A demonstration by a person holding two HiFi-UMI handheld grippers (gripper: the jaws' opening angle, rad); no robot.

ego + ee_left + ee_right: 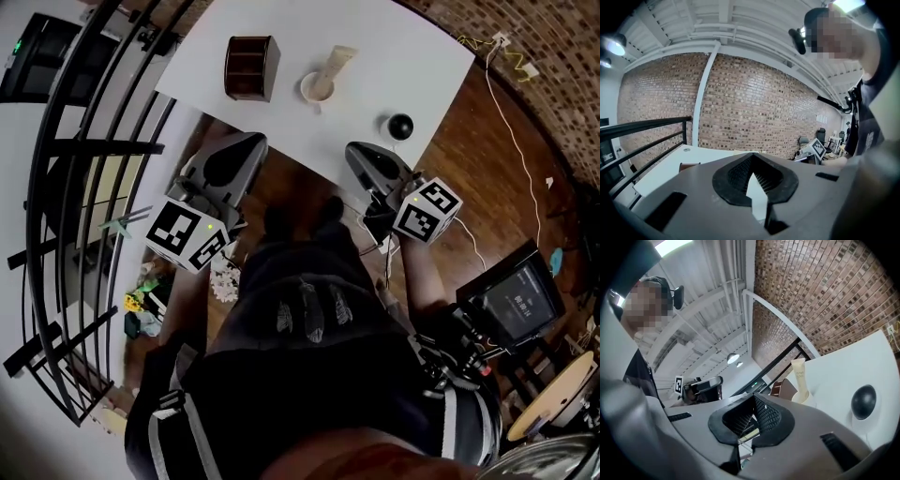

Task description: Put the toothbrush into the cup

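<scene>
Grippers: two are counted, the left gripper [751,158] and the right gripper [753,398], both held just short of the table's near edge.
Marker cubes: two, one on the left gripper [187,234] and one on the right [427,208].
Table [412,56]: one, white.
Black ball [400,126]: one, close to the near edge, toward the right corner.
Cup [317,89]: one, about mid-table, with one pale tube [337,61] stood in it.
Brown box [251,67]: one, left of the cup and apart from it.
Toothbrush: its place cannot be told from any view.
Left fingers [733,174]: clenched, tips met, nothing gripped between them.
Right fingers [769,416]: clenched tip to tip. A thin pale strip is seen in the gap behind the pads and cannot be identified.
Head view only: both grippers and all the tabletop things are shown together.
Left gripper view: only the table's end and a corner of the box are shown.
Right gripper view: the ball, tube, cup and box are shown from the side.
</scene>
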